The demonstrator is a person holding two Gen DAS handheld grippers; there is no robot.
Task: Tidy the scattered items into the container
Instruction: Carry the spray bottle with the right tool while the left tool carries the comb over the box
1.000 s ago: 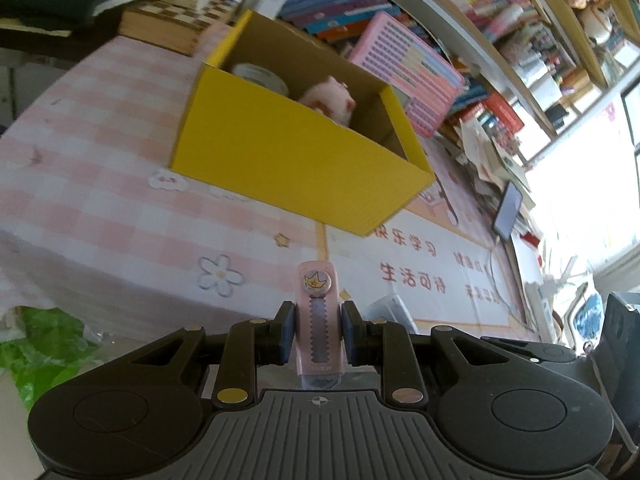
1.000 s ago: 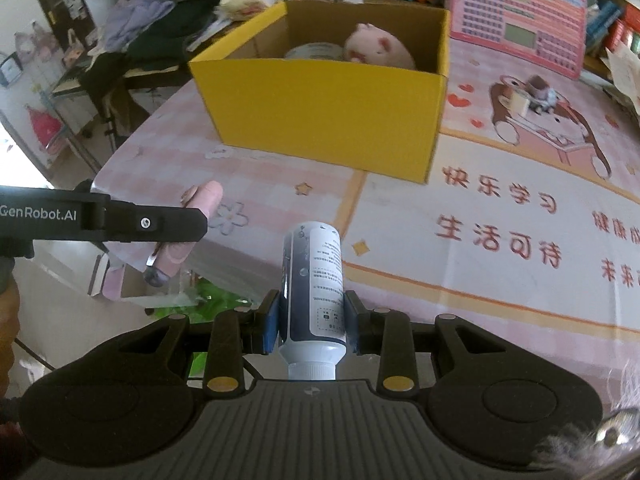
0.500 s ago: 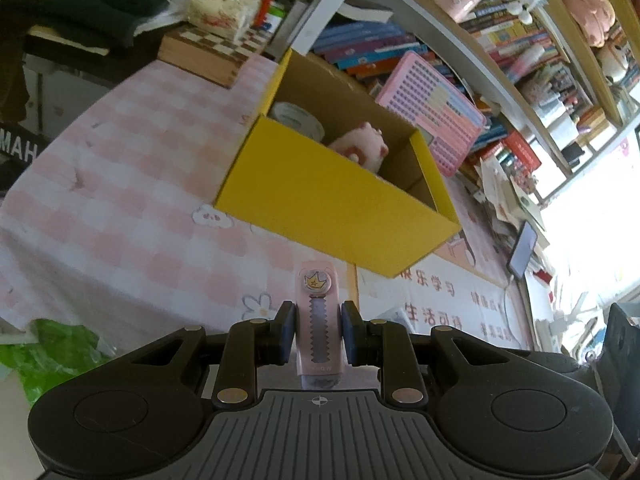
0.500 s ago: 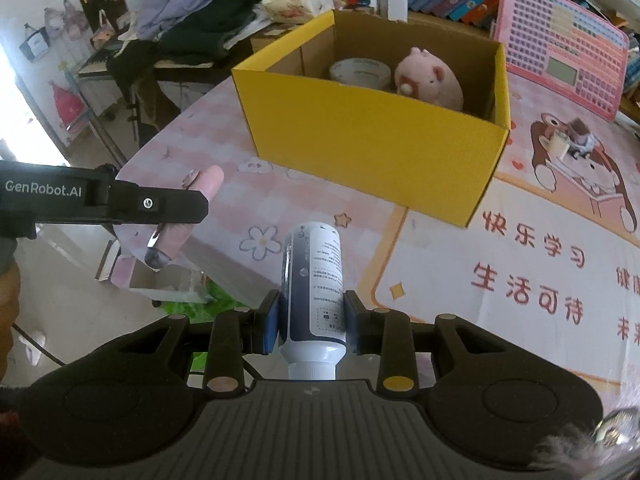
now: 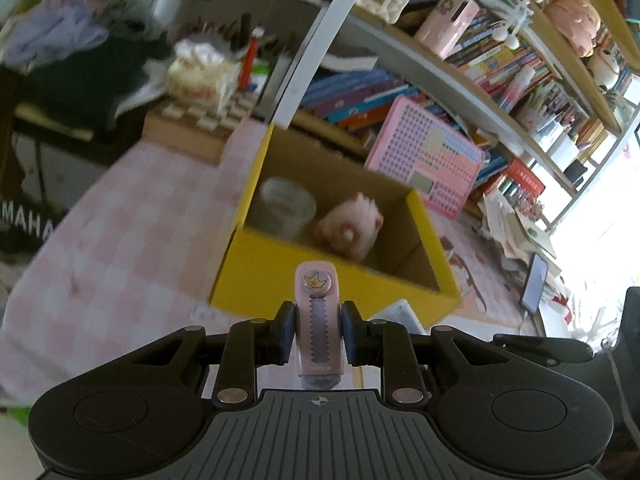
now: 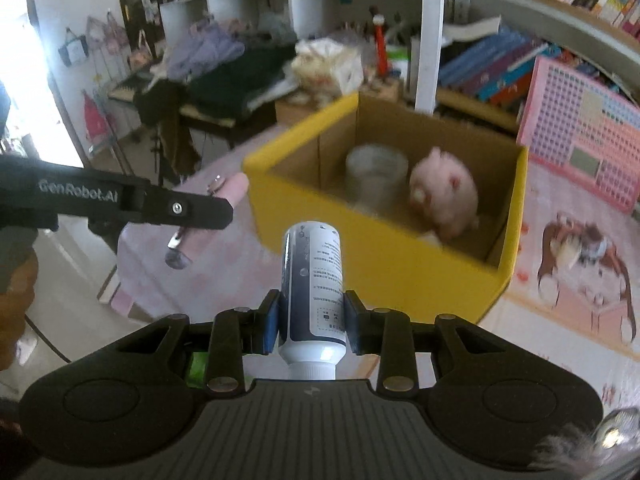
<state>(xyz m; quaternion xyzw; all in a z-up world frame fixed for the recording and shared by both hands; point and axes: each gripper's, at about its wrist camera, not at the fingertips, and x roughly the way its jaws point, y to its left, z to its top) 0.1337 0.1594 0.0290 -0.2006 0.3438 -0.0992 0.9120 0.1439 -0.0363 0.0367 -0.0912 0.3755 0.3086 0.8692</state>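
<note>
My left gripper [image 5: 316,334] is shut on a slim pink case with a crown sticker [image 5: 318,320], held in the air in front of the yellow cardboard box [image 5: 320,280]. My right gripper [image 6: 311,320] is shut on a white and dark blue bottle [image 6: 314,280], cap towards me, also raised before the box [image 6: 380,256]. Inside the box sit a pink pig plush [image 6: 444,194] and a pale round tub [image 6: 376,174]. In the right wrist view the left gripper's arm [image 6: 120,202] reaches in from the left with the pink case [image 6: 208,220].
The box stands on a pink checked tablecloth [image 5: 120,240] next to a cartoon desk mat [image 6: 580,280]. A pink toy keyboard [image 5: 428,164] leans behind the box. Bookshelves [image 5: 500,60] fill the back. A chessboard box [image 5: 196,128] and tissue pack [image 5: 200,72] lie at the far left.
Both grippers have risen and tipped up while carrying their items towards the box, so more of the box's inside shows. The grips have not changed.
</note>
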